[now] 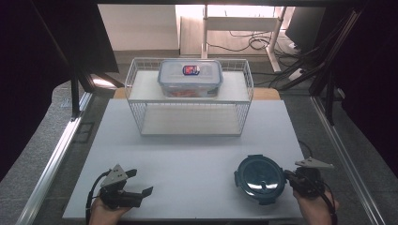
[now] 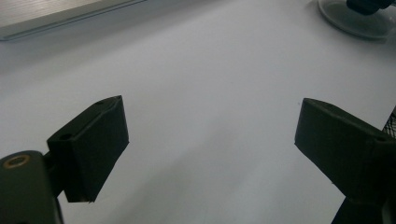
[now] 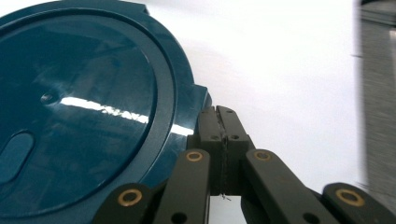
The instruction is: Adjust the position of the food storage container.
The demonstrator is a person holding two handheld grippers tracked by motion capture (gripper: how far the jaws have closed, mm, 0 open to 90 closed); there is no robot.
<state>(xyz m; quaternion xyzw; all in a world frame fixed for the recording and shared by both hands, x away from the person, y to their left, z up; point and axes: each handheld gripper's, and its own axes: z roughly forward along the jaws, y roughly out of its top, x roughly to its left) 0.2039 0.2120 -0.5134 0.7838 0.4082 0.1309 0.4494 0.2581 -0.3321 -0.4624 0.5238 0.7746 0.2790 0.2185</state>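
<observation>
Two grippers sit at the near edge of the white table [image 1: 187, 154], and the round dark-teal lidded container [image 1: 259, 178] lies just beside the right gripper [image 1: 287, 177], on its left in the high view. That gripper's jaws are pressed together with nothing between them, their tips against the container's rim by a tab of the lid; whether they actually touch it I cannot tell. The right gripper view shows this closely: the glossy lid [image 3: 79, 102] with a shallow oval dent. The left gripper [image 1: 141, 182] rests well apart from the container, its jaws spread wide over bare table. Its own view catches the container's clear lower wall [image 2: 355, 21] at the far corner. Farther back, the high view shows a white wire rack [image 1: 190, 96]; on its top shelf stands a clear rectangular box [image 1: 190, 77] with a snap lid, something orange-red inside.
</observation>
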